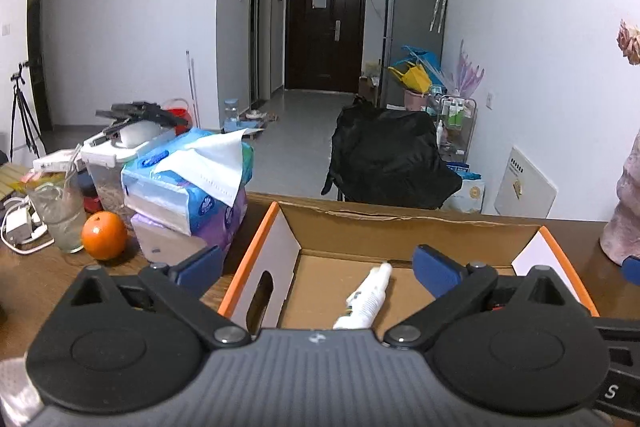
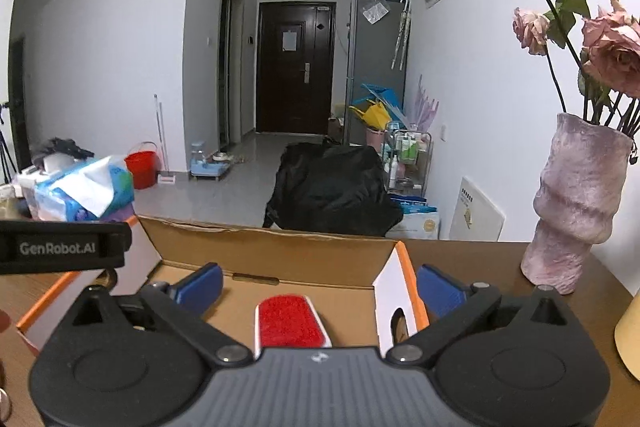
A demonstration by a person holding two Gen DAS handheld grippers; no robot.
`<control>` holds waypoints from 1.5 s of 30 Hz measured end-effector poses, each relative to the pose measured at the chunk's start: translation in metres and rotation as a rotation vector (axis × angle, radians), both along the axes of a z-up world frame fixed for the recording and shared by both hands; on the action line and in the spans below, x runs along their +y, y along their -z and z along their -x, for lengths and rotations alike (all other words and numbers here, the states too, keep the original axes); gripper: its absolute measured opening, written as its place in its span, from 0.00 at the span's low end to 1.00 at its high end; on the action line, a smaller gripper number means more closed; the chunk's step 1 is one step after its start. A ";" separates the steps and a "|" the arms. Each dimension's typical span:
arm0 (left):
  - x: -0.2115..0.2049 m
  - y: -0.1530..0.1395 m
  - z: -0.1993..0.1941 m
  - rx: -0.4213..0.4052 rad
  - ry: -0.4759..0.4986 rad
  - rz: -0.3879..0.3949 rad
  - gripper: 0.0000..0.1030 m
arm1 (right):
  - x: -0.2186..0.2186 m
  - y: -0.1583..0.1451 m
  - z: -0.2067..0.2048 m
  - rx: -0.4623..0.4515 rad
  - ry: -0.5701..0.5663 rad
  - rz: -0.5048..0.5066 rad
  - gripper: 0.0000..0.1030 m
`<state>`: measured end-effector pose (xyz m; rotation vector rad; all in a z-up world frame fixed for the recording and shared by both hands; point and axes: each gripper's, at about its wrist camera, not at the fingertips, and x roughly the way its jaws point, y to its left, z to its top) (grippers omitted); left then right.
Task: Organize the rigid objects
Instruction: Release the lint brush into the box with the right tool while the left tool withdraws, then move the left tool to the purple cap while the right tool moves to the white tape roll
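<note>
Both claws gape empty over the cardboard box (image 1: 400,223): the white bottle (image 1: 366,297) lies lengthwise below the left claw (image 1: 318,267), the red brush (image 2: 290,321) below the right claw (image 2: 318,285).

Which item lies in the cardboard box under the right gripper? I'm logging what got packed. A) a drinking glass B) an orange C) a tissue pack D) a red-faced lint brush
D: the right wrist view shows a red-faced lint brush on the floor of the cardboard box, between the spread fingers of the right gripper.

Red brush (image 2: 289,323) in cardboard box (image 2: 280,251)
</note>
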<state>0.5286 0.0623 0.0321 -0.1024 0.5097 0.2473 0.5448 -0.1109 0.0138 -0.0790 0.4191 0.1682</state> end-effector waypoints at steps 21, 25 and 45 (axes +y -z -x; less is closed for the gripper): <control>-0.005 -0.012 0.026 -0.015 0.008 0.003 1.00 | -0.010 -0.008 0.021 -0.017 0.005 -0.001 1.00; -0.007 -0.014 0.038 -0.022 0.011 -0.001 1.00 | -0.014 -0.010 0.032 -0.025 0.006 -0.002 1.00; -0.012 -0.023 0.111 -0.043 0.049 -0.003 1.00 | -0.030 -0.020 0.109 -0.038 0.003 -0.019 1.00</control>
